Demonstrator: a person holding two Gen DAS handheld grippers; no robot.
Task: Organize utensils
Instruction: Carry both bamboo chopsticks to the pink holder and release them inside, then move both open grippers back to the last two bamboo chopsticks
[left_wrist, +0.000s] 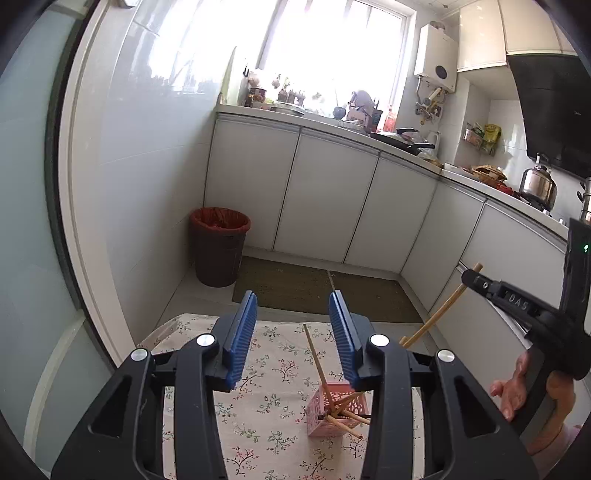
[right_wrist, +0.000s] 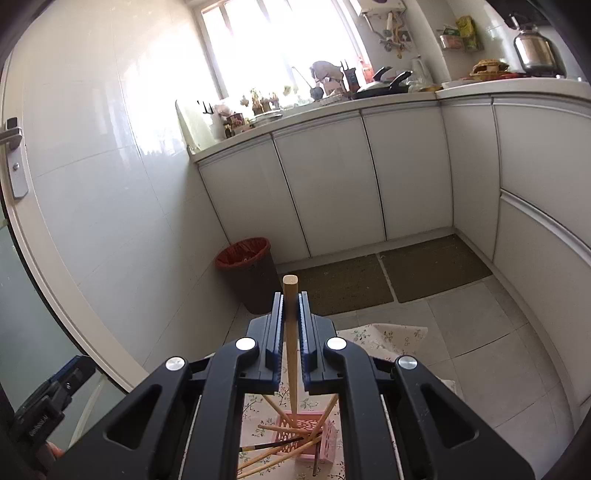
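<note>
At nine o'clock in the left wrist view, trash bin (left_wrist: 220, 246) stands on the floor by the white cabinets (left_wrist: 325, 199). Left gripper (left_wrist: 293, 334) centre frame, blue fingers (left_wrist: 242, 334) wide apart, nothing between them. Below, at five o'clock of the gap, pink basket (left_wrist: 334, 411) sits on the floral tablecloth (left_wrist: 266, 402) with chopsticks (left_wrist: 317, 360) leaning out of it, well clear of the fingers. At three o'clock, right gripper (left_wrist: 471, 277) holds a wooden stick (left_wrist: 439, 314) slanted.

Right wrist view: left gripper visible at eight o'clock, detail unclear. Right gripper (right_wrist: 291, 314) centre, fingers clamped on the wooden stick (right_wrist: 291, 325), which runs upright between them, top end poking past the tips at twelve o'clock, lower end reaching down to the pink basket (right_wrist: 325, 439) at six o'clock. Chopsticks (right_wrist: 273, 452) lie crossed in the basket.
</note>
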